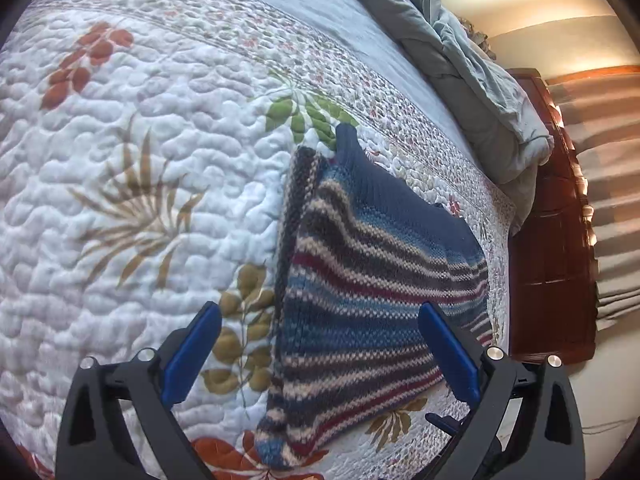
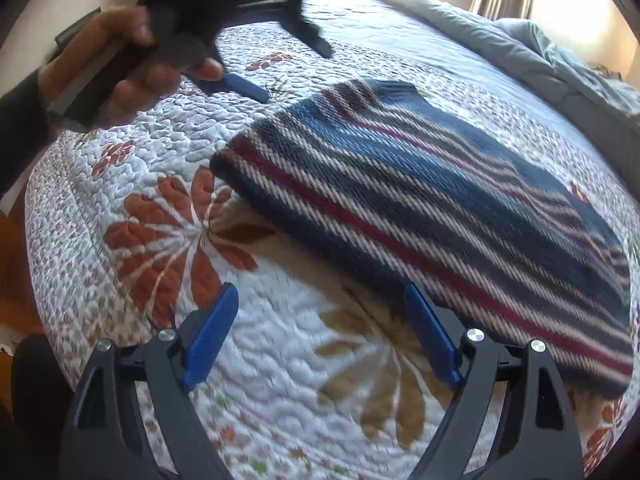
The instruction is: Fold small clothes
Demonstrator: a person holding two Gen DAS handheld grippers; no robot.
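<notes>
The left hand-held gripper (image 1: 320, 354) hangs above the bed with its blue fingers (image 1: 448, 350) spread wide and nothing between them; the striped knitted sweater (image 1: 372, 280) lies directly ahead at twelve o'clock, its long axis running from near the fingertips away toward one o'clock, the near hem almost under the jaws. The right hand-held gripper (image 2: 320, 340) is just as wide and just as empty, poised over bare quilt (image 2: 280, 360), with the sweater (image 2: 420, 200) off at about one to two o'clock, its right finger close to the near folded edge. I judge the left one the nearer of the two, being straight over the knit. The sweater rests flat on the flowered quilt (image 1: 120, 200), already partly folded, with a rumpled grey duvet (image 1: 460, 60) beyond it.
</notes>
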